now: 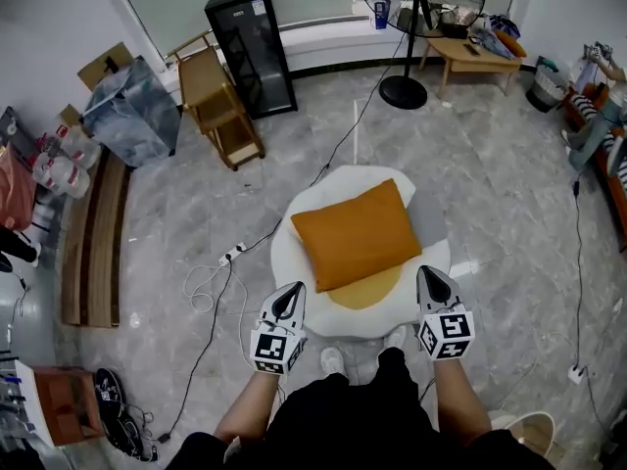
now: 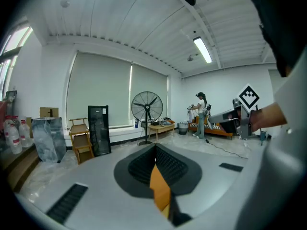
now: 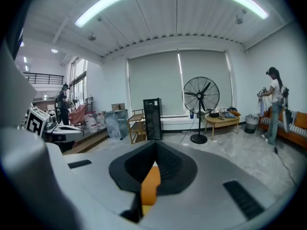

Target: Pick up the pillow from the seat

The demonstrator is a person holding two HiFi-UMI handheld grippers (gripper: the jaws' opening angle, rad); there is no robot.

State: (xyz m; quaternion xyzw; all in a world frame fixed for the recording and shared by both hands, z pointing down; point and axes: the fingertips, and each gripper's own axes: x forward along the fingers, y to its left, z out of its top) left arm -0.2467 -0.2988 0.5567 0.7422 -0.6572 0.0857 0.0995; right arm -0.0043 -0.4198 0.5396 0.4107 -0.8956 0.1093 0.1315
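An orange pillow (image 1: pixel 356 233) lies flat on a round white seat (image 1: pixel 290 262), with a yellow seat pad (image 1: pixel 364 288) showing under its near edge. My left gripper (image 1: pixel 294 291) hovers at the pillow's near left corner, jaws shut and holding nothing. My right gripper (image 1: pixel 429 275) stands at the near right corner, also shut and holding nothing. In the left gripper view a sliver of the pillow (image 2: pixel 160 188) shows below the closed jaws, and in the right gripper view the pillow (image 3: pixel 150 185) shows the same way.
A white cable and power strip (image 1: pixel 231 257) trail over the marble floor left of the seat. Beyond stand a wooden trolley (image 1: pixel 219 106), a black cabinet (image 1: pixel 250 47), a floor fan (image 1: pixel 418 8) and a low table (image 1: pixel 477 57). A person (image 3: pixel 274 104) stands far off.
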